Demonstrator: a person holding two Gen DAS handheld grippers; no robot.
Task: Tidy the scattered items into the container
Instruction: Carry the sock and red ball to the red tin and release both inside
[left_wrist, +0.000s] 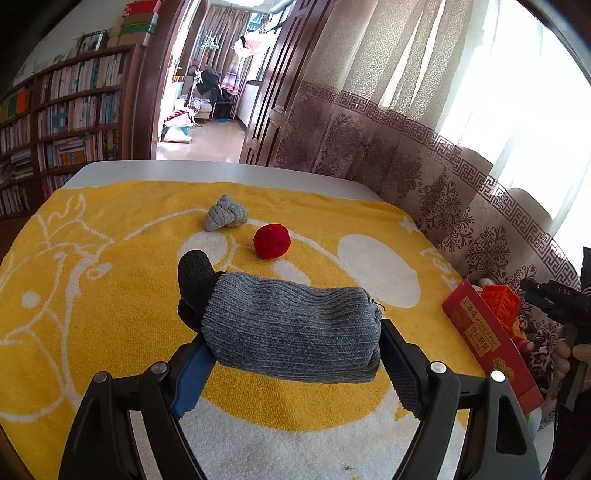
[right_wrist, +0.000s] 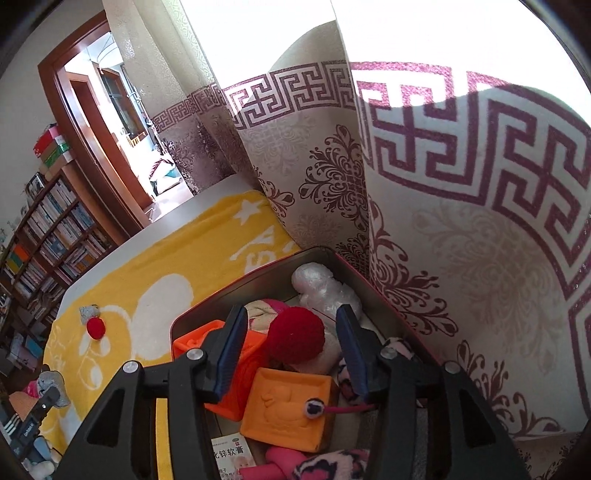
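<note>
Left gripper (left_wrist: 295, 354) clamped on grey sock roll (left_wrist: 291, 328); red pompom (left_wrist: 272, 241), knotted sock (left_wrist: 225, 218) beyond, apart.

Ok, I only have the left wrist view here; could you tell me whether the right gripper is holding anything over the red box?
Observer: No. The right gripper is open above the red box; a red pompom lies inside between its fingers, apparently untouched.
Operator: Thank you. Is there room for the grey sock in my left gripper?
Observer: It is crowded: orange blocks fill the near side.
Operator: And the far end, please?
Observer: A white plastic bundle sits in the far corner, with a little bare metal beside it.
</note>
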